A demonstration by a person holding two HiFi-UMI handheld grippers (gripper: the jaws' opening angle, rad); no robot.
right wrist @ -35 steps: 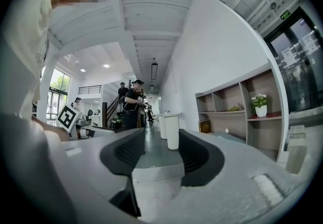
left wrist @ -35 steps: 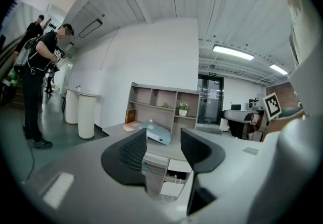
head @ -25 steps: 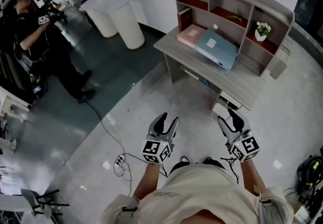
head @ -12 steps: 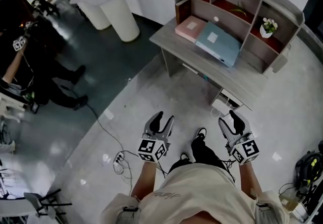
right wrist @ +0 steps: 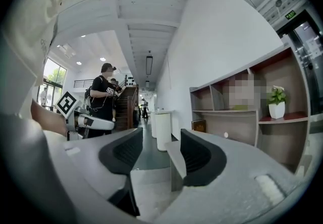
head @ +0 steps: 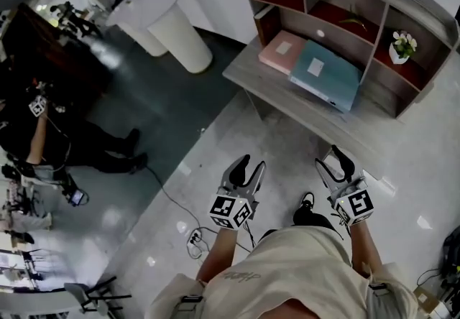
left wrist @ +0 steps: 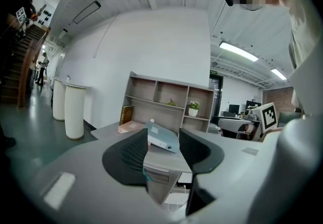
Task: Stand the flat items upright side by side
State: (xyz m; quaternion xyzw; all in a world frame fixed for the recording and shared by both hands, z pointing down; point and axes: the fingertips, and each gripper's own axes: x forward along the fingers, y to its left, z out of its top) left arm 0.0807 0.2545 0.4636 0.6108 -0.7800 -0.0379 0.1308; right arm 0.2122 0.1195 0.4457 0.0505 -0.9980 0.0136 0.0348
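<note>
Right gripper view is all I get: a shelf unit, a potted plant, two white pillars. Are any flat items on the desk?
Observer: Yes. The head view shows a pink folder and a blue binder lying flat, side by side, on the desk.
Operator: Is the left gripper carrying anything?
Observer: No. The left gripper is open, with nothing between its jaws.
Operator: Is it at the desk?
Observer: Not yet. In the head view it hangs over the floor, short of the desk's front edge.
</note>
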